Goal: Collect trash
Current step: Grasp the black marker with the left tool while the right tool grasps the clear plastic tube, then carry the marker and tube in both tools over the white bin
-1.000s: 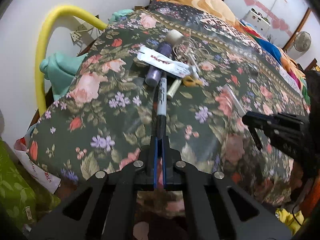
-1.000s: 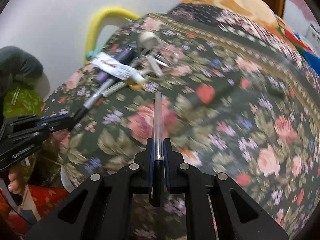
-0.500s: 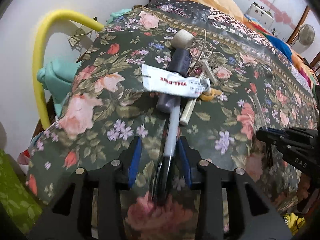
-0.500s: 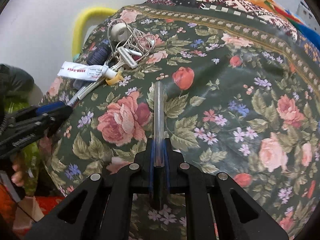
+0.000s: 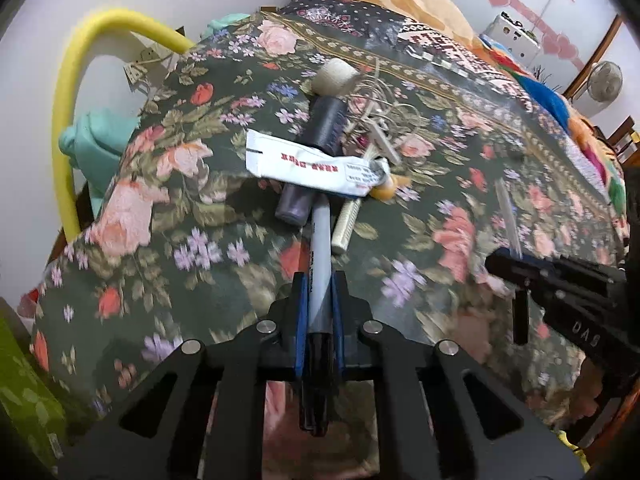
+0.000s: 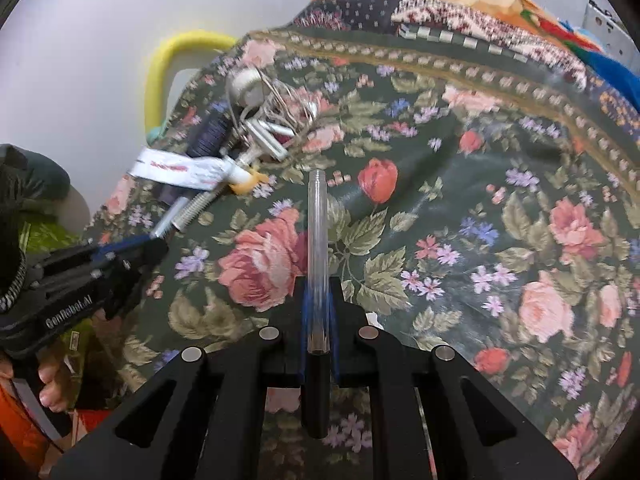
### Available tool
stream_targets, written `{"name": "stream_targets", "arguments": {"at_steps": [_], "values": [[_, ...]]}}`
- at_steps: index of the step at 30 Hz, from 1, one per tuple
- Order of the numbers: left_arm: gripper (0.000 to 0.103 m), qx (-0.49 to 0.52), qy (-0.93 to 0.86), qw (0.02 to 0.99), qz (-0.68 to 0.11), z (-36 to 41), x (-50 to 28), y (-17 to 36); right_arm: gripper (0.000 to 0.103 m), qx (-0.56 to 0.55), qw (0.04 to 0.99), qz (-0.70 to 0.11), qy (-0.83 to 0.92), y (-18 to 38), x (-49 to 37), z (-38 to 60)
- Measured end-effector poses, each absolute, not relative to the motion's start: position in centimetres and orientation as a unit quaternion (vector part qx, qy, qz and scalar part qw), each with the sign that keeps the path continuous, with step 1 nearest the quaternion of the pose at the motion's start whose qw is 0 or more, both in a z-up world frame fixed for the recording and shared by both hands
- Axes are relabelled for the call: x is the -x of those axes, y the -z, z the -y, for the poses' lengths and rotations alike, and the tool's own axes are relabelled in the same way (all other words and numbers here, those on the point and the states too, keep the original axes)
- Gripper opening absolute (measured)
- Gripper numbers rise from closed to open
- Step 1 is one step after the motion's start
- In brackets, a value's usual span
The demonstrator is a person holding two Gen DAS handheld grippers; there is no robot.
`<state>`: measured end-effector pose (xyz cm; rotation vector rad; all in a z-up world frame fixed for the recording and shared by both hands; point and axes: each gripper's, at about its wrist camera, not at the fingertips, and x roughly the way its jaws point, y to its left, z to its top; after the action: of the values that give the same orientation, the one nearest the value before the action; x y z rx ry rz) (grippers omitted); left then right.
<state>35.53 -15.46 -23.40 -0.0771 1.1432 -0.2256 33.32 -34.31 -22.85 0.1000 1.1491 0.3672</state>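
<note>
Flowery bed cover (image 5: 168,240) all around, with a small heap of junk near the wall side: white tube (image 5: 316,168), dark bottle (image 5: 320,136), tangled wire (image 5: 384,104). Left claw (image 5: 319,300) nearly shut around a grey marker (image 5: 320,236), long way pointing straight ahead into the heap, far tip tucked under the white tube. Right claw (image 6: 317,308) pinched tight on a clear straw (image 6: 317,232), also pointing straight ahead, off to the right of the heap and well apart from it.

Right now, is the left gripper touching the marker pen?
Touching. In the left wrist view the left gripper has both blue pads pressed against the marker pen, with no gap on either side. The pen's far end lies under the white tube.
</note>
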Motion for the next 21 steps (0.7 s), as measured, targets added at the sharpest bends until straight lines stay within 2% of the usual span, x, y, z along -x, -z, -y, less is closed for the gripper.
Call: {"name": "stream_targets", "arguments": {"at_steps": [8,21], "values": [[0.010,0.049,0.106,0.842,-0.526,15.1,-31.7,20.4,0.008,-0.043,0.844,-0.505,-0.176,17.9,-31.1,34.2],[0.010,0.061,0.065,0.897,-0.432,10.8,-24.4,10.4,0.008,-0.024,0.872,-0.436,-0.221,9.3,-25.9,29.6]]}}
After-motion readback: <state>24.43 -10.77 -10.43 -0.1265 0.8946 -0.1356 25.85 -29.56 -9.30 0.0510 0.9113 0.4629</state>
